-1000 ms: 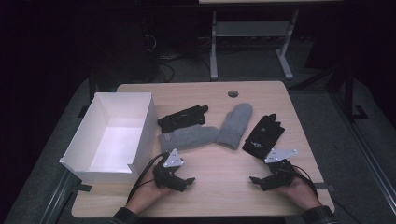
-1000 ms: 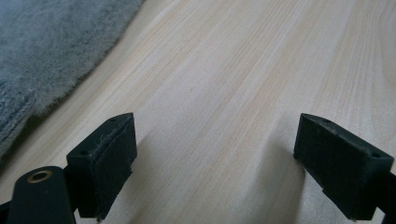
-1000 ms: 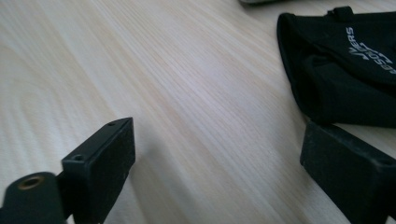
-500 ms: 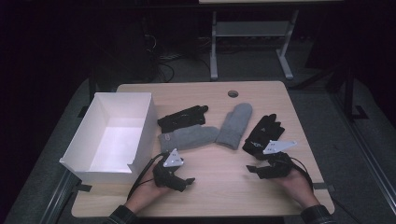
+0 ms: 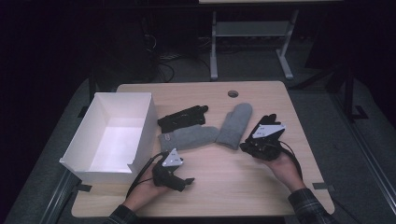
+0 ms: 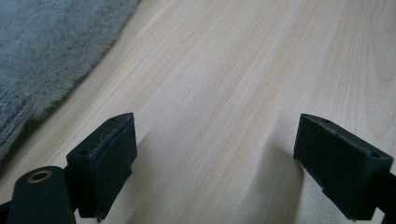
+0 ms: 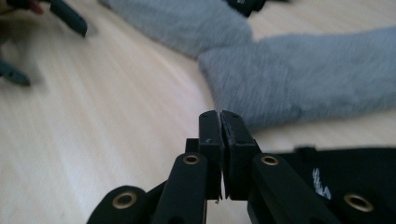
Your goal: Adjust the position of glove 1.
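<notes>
1. While the right gripper [image 7: 219, 116] hangs just above the cuff of the black glove [image 5: 261, 133] at the table's right side, its jaws have just been closing and now meet pad to pad with nothing between them
2. In the right gripper view, that glove's cuff [image 7: 336, 175] lies just beside the jaws, and the gray mitten [image 7: 303, 74] lies right beyond the tips
3. The left gripper [image 6: 215, 154] rests low over bare wood near the front edge, jaws wide apart and empty
4. A second gray mitten [image 5: 189, 136] lies just beyond it, its fuzzy edge [image 6: 46, 56] near the left jaw
5. Another black glove [image 5: 182, 117] lies behind that mitten
6. The white box [image 5: 140, 126] stands open on the table [image 5: 233, 186], at its left side
</notes>
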Tool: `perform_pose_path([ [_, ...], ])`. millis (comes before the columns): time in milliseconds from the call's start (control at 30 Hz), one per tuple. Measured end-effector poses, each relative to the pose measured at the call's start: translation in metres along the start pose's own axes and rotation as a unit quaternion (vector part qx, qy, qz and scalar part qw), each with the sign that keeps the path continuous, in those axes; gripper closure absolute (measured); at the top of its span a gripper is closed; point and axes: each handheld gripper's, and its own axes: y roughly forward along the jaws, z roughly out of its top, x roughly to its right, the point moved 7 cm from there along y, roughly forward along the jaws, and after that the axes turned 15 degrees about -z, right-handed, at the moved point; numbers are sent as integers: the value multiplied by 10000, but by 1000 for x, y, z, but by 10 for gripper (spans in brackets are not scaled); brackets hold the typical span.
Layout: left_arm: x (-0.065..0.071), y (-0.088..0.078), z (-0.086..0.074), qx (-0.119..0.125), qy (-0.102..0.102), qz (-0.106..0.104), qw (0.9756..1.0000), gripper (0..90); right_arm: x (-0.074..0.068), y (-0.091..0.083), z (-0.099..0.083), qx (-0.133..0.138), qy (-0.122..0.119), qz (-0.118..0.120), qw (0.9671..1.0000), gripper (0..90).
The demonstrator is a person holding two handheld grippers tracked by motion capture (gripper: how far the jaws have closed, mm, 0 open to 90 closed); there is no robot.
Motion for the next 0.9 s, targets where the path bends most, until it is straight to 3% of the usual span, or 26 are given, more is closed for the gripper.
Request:
perform_pose_path([
  [333,1,0,-1,-43,22,13,10000,125,5,23,23,116,47,74,9999,900],
  [667,1,0,-1,-45,23,12,10000,125,11,39,30,126,45,-11,9999,900],
  [900,1,0,0,-49,25,14,10000,126,15,59,29,8,55,-145,9999,900],
])
